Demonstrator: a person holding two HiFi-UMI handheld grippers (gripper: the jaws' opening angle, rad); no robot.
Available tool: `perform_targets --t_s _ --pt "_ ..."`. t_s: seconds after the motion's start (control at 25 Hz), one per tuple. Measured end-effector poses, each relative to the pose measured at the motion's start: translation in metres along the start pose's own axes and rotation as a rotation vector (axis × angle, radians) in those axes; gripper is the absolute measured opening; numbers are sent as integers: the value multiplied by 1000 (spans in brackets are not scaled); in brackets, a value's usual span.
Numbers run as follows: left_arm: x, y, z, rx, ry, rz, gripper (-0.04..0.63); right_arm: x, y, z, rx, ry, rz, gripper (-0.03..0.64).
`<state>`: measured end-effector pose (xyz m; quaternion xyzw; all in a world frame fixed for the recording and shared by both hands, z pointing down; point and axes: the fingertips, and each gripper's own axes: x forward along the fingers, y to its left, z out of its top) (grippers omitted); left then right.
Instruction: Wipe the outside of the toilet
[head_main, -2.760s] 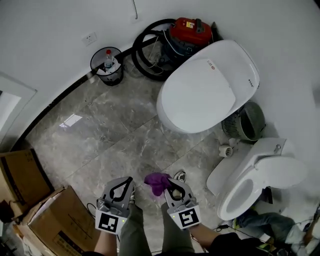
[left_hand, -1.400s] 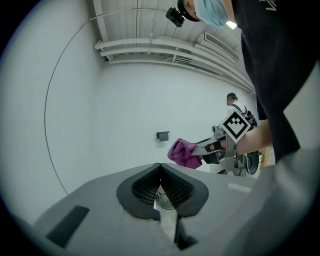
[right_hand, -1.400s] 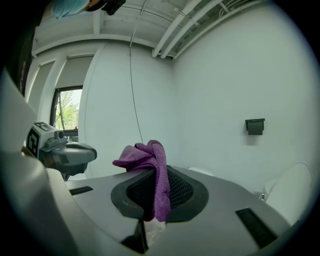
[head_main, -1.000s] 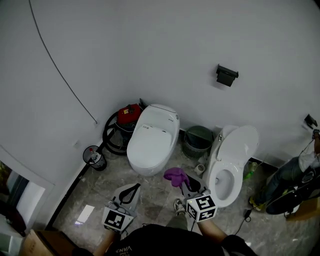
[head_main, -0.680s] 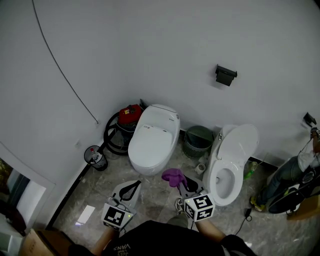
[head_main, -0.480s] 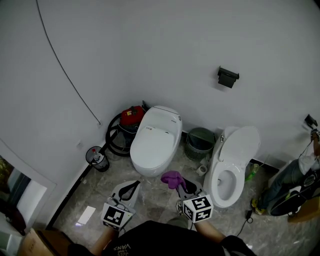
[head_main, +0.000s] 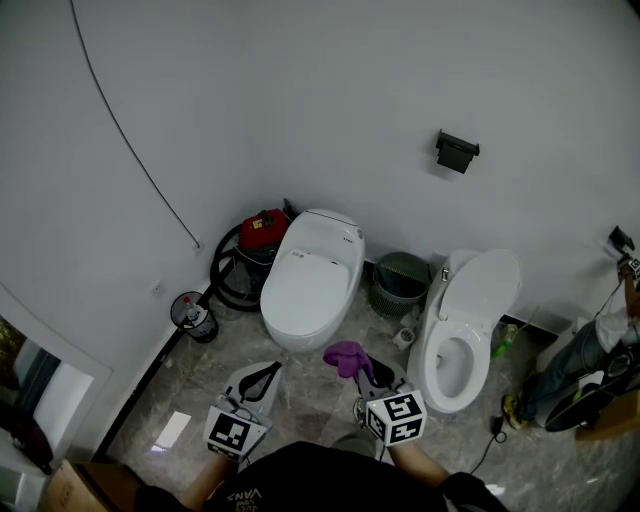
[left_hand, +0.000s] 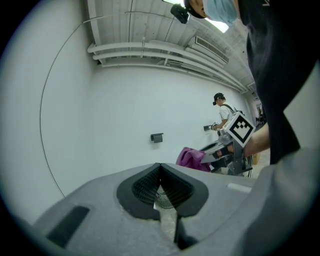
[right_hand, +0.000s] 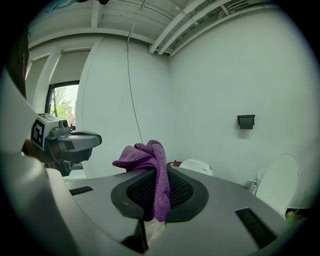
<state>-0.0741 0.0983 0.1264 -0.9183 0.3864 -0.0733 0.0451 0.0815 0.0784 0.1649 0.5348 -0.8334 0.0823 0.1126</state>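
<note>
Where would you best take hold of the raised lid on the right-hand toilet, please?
Probably the free top edge of the raised lid, from the front: it stands upright, hinged at the bowl, and only that rim looks thin enough for tongs.

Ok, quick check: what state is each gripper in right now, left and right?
Left gripper: closed, nothing between its fingers.
Right gripper: closed on the purple cloth.

A bin (head_main: 402, 282) stands between the left toilet (head_main: 310, 285) and right toilet (head_main: 470, 335).
</note>
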Motion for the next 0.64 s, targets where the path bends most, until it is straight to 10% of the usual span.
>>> perform_targets --t_s 0.64 --pt "3 12 -11 -20 -7 22 6 11 -1 -2 9 15 0 40"
